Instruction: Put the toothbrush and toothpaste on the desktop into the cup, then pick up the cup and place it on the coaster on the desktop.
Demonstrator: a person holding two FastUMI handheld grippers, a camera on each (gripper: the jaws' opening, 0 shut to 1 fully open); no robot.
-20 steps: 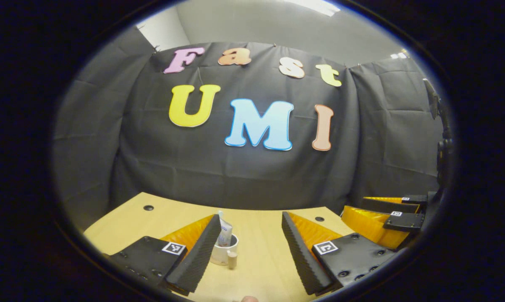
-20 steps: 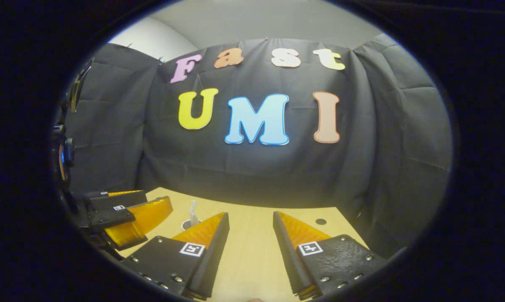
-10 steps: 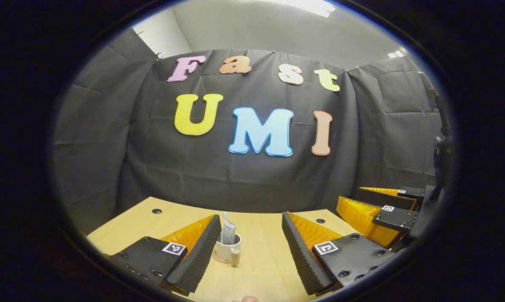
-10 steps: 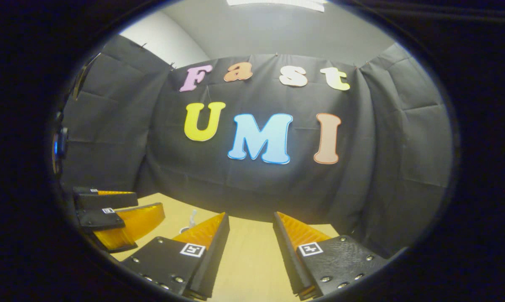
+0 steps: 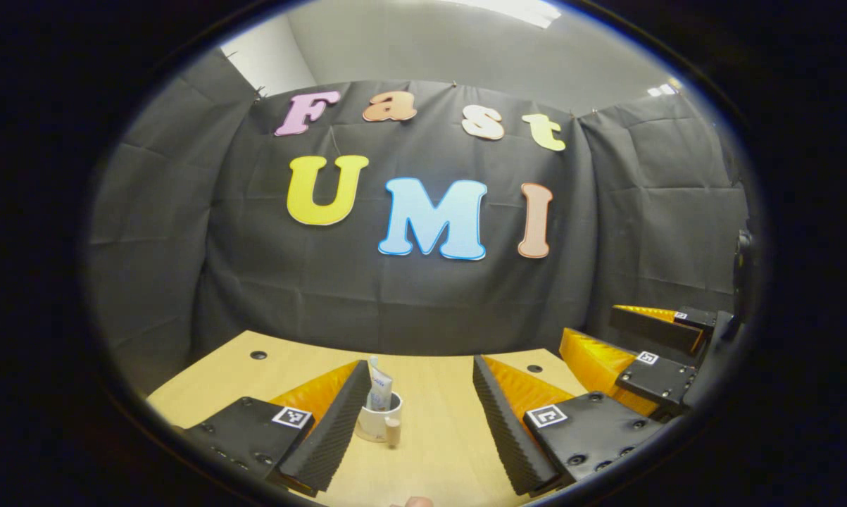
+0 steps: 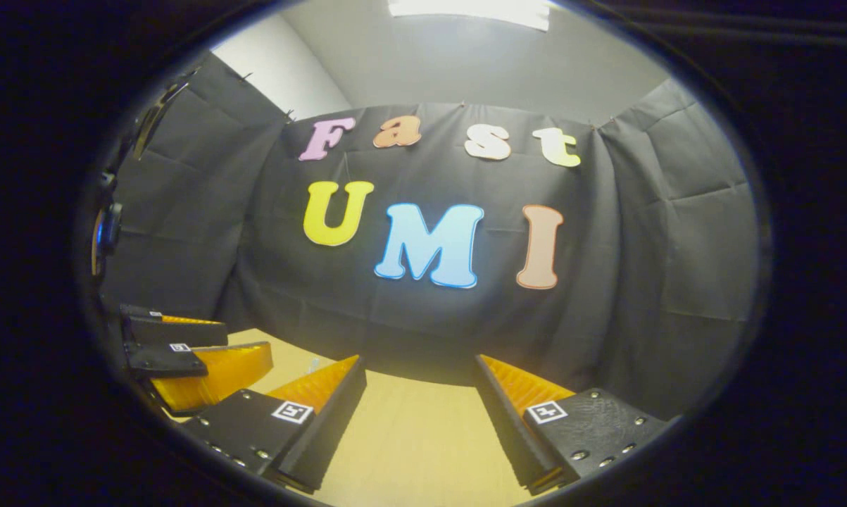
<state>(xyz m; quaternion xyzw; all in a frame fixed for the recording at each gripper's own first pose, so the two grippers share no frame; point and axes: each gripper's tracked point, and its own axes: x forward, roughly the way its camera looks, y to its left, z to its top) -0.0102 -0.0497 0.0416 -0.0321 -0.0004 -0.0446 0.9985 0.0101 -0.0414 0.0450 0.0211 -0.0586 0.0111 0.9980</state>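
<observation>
- Standing on the coaster (image 5: 372,438) ahead of the left claw (image 5: 419,422), just inside its left finger, the white cup (image 5: 379,421) holds the toothpaste tube (image 5: 379,391).
- Both claws, left and right claw (image 6: 419,422), gape wide, holding nothing.
- Risk: that left finger clipping the cup could topple it off the surface (image 5: 437,451).

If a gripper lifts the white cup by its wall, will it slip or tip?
The cup looks glazed and smooth, so it may slip between the fingers. The toothpaste stands tall above its rim, so it could lean when tilted. It seems rigid and probably breakable.
</observation>
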